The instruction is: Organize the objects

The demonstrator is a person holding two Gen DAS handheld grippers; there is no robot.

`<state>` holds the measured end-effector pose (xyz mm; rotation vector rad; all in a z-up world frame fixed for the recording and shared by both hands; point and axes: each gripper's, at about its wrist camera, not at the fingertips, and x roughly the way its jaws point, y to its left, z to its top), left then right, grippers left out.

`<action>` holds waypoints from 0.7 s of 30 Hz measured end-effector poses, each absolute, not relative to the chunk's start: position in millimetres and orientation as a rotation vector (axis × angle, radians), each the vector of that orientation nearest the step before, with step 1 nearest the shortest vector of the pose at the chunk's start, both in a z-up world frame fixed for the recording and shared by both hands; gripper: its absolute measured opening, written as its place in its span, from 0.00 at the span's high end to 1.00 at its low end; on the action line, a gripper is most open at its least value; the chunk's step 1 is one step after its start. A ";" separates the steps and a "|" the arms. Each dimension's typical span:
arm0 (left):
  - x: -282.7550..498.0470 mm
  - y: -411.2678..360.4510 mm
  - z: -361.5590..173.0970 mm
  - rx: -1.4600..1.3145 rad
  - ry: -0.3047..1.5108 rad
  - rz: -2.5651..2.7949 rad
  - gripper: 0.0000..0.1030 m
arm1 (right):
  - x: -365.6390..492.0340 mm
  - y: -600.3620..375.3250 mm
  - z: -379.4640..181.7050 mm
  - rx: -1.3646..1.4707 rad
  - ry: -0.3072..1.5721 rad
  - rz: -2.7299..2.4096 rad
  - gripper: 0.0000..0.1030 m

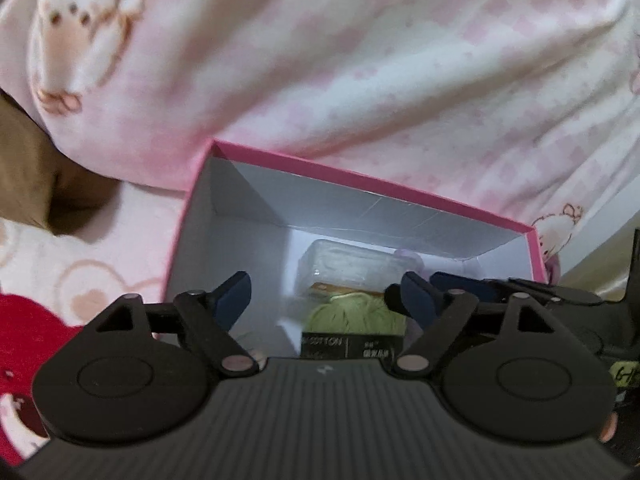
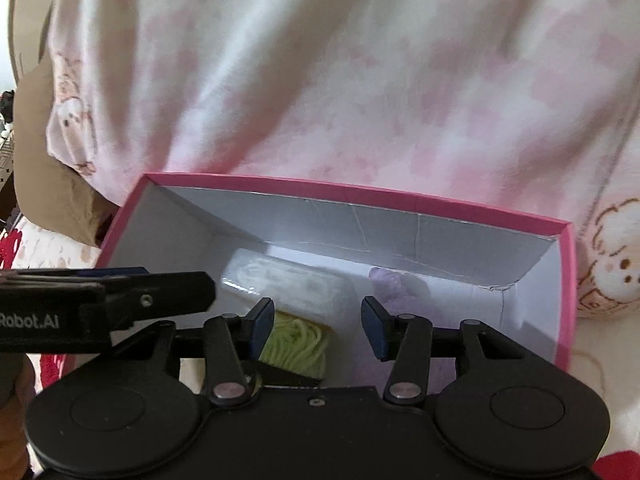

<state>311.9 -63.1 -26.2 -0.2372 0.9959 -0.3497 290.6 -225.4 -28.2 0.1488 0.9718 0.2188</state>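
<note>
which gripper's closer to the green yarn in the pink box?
Hard to separate; left, marginally. Left gripper hangs open directly over the green yarn in the pink box. Right gripper is open too, yarn beside its left finger.

Pink cardboard box [image 2: 420, 196] with matt white inside; inside it, soft green yarn [image 2: 296, 344] beside a glossy clear plastic case [image 2: 280, 280]; behind the box, soft printed cloth [image 2: 320, 80].
</note>
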 end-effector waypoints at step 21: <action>215.4 -17.7 71.0 -0.079 1.011 -0.365 0.08 | 159.6 -237.8 75.1 0.140 0.826 0.146 0.39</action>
